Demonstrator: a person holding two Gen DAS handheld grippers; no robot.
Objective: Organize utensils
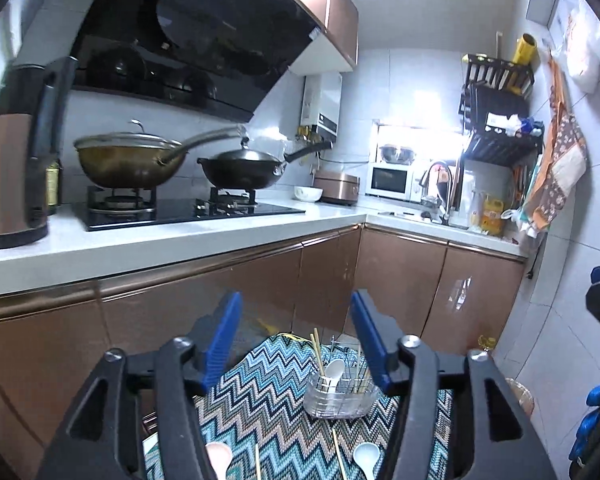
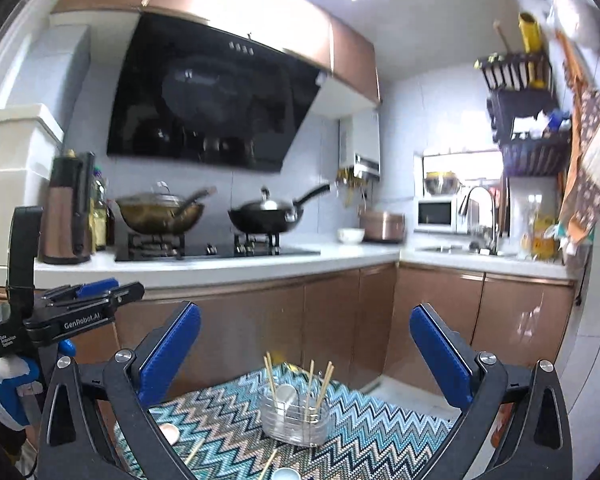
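A clear utensil holder (image 1: 340, 398) stands on a zigzag-patterned cloth (image 1: 260, 400), with a white spoon (image 1: 334, 372) and several chopsticks upright in it. On the cloth nearer to me lie a pink spoon (image 1: 219, 454), a white spoon (image 1: 365, 456) and loose chopsticks (image 1: 339, 454). My left gripper (image 1: 296, 300) is held high above the cloth, open and empty. My right gripper (image 2: 305, 314) is also raised above the holder (image 2: 294, 420), its jaws wide open with nothing between them. The left gripper (image 2: 96, 292) shows at the left of the right wrist view.
Beyond the cloth run brown cabinets (image 1: 400, 280) under a white counter (image 1: 180, 240). On it are a stove with a brass wok (image 1: 128, 160) and a black pan (image 1: 244, 168), a kettle (image 1: 16, 152), a bowl (image 1: 308, 193) and a sink (image 1: 440, 200).
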